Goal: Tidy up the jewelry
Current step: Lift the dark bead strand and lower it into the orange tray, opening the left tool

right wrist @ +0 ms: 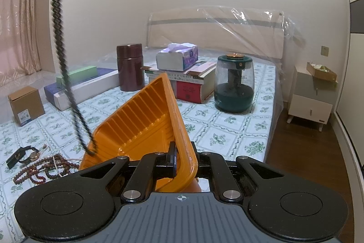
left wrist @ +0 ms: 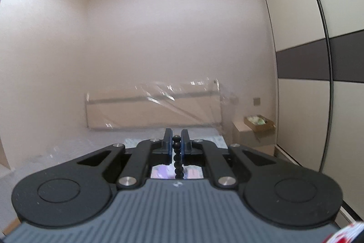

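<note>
Left claw (left wrist: 176,140) is pinched on a long strand of black round beads (left wrist: 176,152), caught right at its top bead, and it is held high, camera staring at the wall. From the right wrist view that same black strand (right wrist: 59,38) drops as a double line, its bottom loop just touching the floor of the ribbed orange plastic tray (right wrist: 145,127). The right claw (right wrist: 182,160) is clamped on the tray's near rim, tipping it up toward the strand. This necklace is limp as string: it will swing, and it will pile wherever the tail lands, so feeding it down slowly looks like the way. Beads are smooth, so a grip between two beads should hold better than one on a bead's crown. The tray seems light and thin-walled, likely to flex at the rim under a one-sided hold. On the patterned bed cover (right wrist: 227,129), left of the tray, wait a tangle of reddish-brown wooden prayer beads (right wrist: 43,169), a thin pearl strand among them, and a black-strapped wristwatch (right wrist: 25,155), all loose pieces that I'd guess snag together easily.
</note>
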`<state>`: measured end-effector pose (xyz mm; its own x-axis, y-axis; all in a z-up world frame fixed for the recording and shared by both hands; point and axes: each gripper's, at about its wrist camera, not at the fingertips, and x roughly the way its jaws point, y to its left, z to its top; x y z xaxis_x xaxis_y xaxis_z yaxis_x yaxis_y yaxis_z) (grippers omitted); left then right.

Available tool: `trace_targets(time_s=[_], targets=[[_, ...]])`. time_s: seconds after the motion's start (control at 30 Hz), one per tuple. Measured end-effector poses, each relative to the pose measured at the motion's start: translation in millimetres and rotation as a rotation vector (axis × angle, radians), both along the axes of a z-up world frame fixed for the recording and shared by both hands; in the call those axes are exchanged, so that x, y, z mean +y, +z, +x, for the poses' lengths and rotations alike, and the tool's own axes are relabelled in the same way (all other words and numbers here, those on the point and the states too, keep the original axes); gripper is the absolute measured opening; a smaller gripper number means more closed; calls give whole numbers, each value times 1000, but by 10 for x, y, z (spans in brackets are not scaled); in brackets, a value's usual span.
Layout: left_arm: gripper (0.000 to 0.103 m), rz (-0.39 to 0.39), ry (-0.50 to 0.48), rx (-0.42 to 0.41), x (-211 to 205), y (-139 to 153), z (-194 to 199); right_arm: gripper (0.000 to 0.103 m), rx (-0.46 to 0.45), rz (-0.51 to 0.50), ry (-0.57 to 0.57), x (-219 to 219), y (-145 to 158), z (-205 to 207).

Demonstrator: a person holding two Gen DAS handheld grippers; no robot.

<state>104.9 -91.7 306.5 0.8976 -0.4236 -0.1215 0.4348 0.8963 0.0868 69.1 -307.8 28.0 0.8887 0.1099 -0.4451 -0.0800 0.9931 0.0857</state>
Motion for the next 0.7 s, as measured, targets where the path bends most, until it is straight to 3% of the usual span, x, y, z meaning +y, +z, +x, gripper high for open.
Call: trace_targets(time_s=[0.53, 0.7], targets=[[6, 65, -80, 461, -379, -1692, 619, 8, 12, 10, -6, -19, -32, 29], [6, 68, -77, 539, -414, -1977, 703, 8, 16, 12, -8, -33, -36, 43]])
